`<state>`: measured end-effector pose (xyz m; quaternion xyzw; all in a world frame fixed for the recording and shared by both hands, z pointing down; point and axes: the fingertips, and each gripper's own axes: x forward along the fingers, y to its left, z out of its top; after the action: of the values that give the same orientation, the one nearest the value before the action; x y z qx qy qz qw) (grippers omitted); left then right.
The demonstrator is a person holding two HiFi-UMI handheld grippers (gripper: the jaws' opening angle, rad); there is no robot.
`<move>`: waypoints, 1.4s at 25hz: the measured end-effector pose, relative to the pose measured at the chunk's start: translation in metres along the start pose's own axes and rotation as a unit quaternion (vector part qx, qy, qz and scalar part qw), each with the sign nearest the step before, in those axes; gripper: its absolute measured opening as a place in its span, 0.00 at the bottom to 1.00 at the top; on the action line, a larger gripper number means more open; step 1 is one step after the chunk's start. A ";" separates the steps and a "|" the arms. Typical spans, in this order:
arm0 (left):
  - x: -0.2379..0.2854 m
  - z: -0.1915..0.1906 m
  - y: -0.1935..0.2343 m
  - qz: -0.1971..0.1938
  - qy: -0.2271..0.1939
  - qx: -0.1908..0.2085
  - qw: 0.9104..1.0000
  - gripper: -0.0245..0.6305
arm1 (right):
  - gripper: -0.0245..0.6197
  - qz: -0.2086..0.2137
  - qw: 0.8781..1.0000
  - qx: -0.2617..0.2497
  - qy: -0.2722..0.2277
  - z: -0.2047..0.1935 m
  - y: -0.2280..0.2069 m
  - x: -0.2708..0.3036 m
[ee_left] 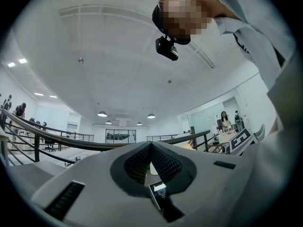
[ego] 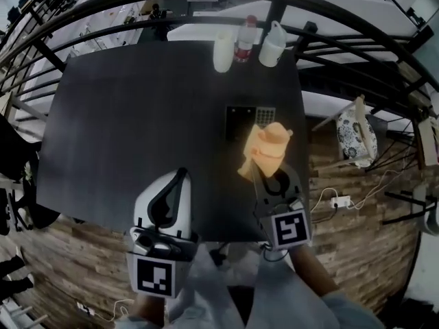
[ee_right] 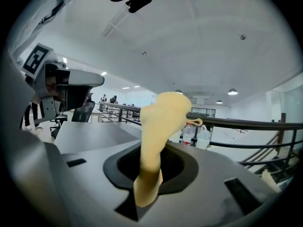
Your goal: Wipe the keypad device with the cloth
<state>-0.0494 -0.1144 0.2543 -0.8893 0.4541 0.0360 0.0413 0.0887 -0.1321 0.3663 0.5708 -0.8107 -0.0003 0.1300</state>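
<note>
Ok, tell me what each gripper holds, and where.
The orange cloth, pinched near one end in the right gripper; left gripper jaws together, nothing held.

This looks like a big open-plan office on an upper level. It has a white ceiling with round recessed lamps [ee_left: 102, 114], glass-walled rooms [ee_left: 208, 122], curved black metal railings [ee_left: 47, 138], a black swivel chair [ee_right: 83, 111] and a wood-plank floor [ego: 82, 245] under the dark rectangular bench [ego: 137, 115].

There are two grippers, one left gripper [ego: 180, 174] and one right gripper [ego: 256, 159], plus one orange cloth [ego: 271, 141]. One keypad device [ego: 250, 121] lies near the tabletop's [ego: 137, 129] right edge. Three containers stand along its far edge: one white cylinder [ego: 223, 51], one clear bottle [ego: 245, 41] and one white jug [ego: 273, 45].
</note>
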 end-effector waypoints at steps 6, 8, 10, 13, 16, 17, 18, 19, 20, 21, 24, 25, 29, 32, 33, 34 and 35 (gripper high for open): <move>-0.003 -0.004 0.003 0.040 0.008 0.003 0.999 0.06 | 0.15 0.062 0.998 0.000 0.009 -0.020 0.012 0.034; -0.005 -0.007 0.004 0.054 0.013 0.005 0.998 0.06 | 0.15 0.079 0.997 -0.001 0.015 -0.027 0.017 0.045; -0.007 -0.009 0.005 0.067 0.017 0.006 0.998 0.06 | 0.15 0.094 0.995 -0.004 0.022 -0.036 0.021 0.056; -0.012 -0.013 0.007 0.081 0.026 0.010 0.996 0.06 | 0.15 0.109 0.993 -0.010 0.038 -0.052 0.025 0.071; -0.015 -0.017 0.010 0.096 0.032 0.014 0.995 0.06 | 0.15 0.121 0.992 -0.007 0.048 -0.066 0.029 0.086; -0.016 -0.018 0.010 0.101 0.033 0.014 0.994 0.06 | 0.15 0.124 0.991 -0.007 0.050 -0.069 0.029 0.090; -0.016 -0.019 0.010 0.104 0.034 0.014 0.994 0.06 | 0.15 0.127 0.990 -0.008 0.051 -0.072 0.029 0.094; -0.016 -0.020 0.010 0.107 0.035 0.013 0.993 0.06 | 0.15 0.130 0.990 -0.008 0.051 -0.075 0.030 0.098; -0.016 -0.022 0.010 0.110 0.037 0.012 0.993 0.06 | 0.15 0.132 0.990 -0.009 0.052 -0.078 0.030 0.102; -0.016 -0.023 0.010 0.111 0.040 0.012 0.993 0.06 | 0.15 0.134 0.989 -0.010 0.057 -0.082 0.031 0.104; -0.017 -0.025 0.008 0.113 0.043 0.013 0.993 0.06 | 0.15 0.132 0.989 -0.007 0.073 -0.095 0.030 0.111; -0.018 -0.025 0.007 0.113 0.044 0.013 0.993 0.06 | 0.15 0.127 0.989 -0.003 0.072 -0.098 0.028 0.114; -0.018 -0.028 0.004 0.116 0.051 0.015 0.992 0.06 | 0.15 0.111 0.990 0.009 0.087 -0.111 0.018 0.123; -0.016 -0.031 0.004 0.120 0.054 0.011 0.991 0.06 | 0.15 0.103 0.990 0.007 0.096 -0.118 0.011 0.126; -0.016 -0.031 0.004 0.120 0.055 0.010 0.991 0.06 | 0.15 0.100 0.990 0.007 0.103 -0.121 0.009 0.126; -0.016 -0.032 0.004 0.119 0.056 0.010 0.991 0.06 | 0.15 0.097 0.989 0.007 0.111 -0.123 0.007 0.125; -0.015 -0.032 0.004 0.118 0.056 0.010 0.991 0.06 | 0.15 0.094 0.989 0.006 0.116 -0.125 0.006 0.124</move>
<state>-0.0606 -0.1076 0.2871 -0.8294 0.5581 -0.0140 0.0205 0.0705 -0.2260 0.5143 0.4891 -0.8402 0.0833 0.2188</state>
